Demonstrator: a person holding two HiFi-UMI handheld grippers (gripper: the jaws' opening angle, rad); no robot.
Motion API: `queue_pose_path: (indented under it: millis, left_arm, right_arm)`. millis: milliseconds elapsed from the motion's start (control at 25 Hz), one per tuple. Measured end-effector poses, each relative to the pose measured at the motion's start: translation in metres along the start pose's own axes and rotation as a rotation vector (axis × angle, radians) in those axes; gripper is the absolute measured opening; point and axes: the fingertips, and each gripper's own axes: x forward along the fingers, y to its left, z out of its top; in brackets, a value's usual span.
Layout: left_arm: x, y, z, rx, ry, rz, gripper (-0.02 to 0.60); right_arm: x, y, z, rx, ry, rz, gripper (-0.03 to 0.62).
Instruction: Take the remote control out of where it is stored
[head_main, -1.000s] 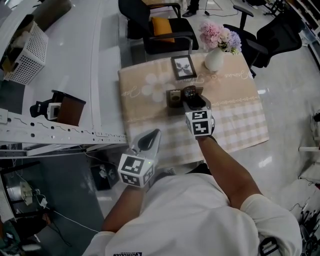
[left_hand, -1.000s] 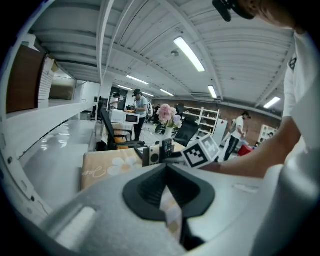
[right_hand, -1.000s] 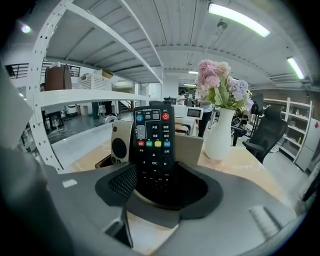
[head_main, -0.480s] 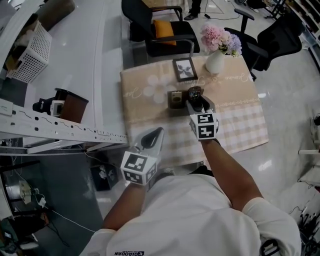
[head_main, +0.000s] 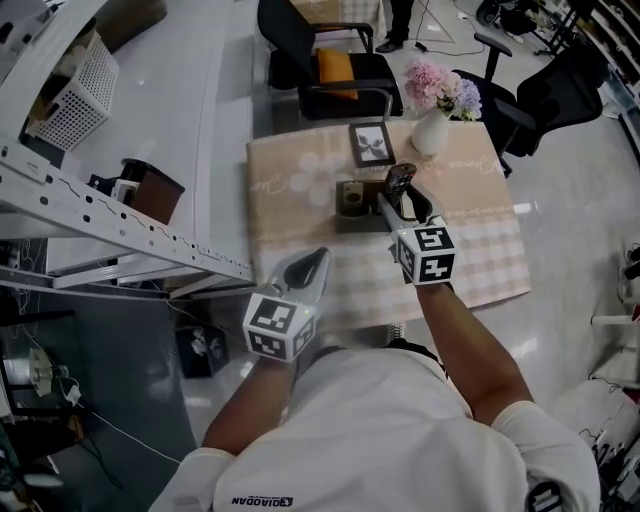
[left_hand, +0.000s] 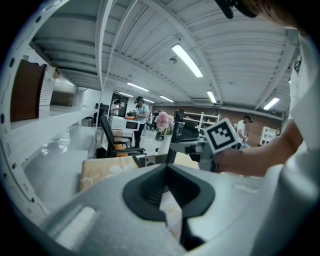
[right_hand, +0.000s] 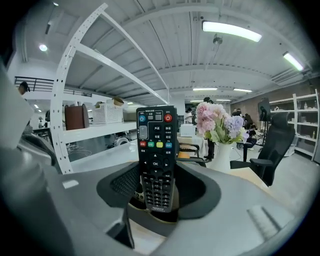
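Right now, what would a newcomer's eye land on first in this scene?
The black remote stands upright in the right gripper, whose jaws have just been closing on it, over the middle of the table. Next come the pink and purple flowers in a white vase at the table's far right corner.
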Motion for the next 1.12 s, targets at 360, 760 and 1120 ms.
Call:
queue_pose_path:
  millis: [360,760,1120]
  left_arm:
    - [-0.003,-0.014,-0.001,0.004,-0.012,0.015,0.003]
    - [0.007,-0.03,-0.001,0.0,-0.017,-0.004,0.003]
    - [0.029,-0.043,-0.009,0.017,0.021,-0.022,0.003]
  right_arm:
    - [-0.042,0.004,0.02,0.026,-0.042,0.079,0.222]
    - [-0.07,-0.009,0.004,0.046,-0.019,0.091,0.222]
    - [-0.088,-0.041,-0.025,0.073,0.038,0.06,0.222]
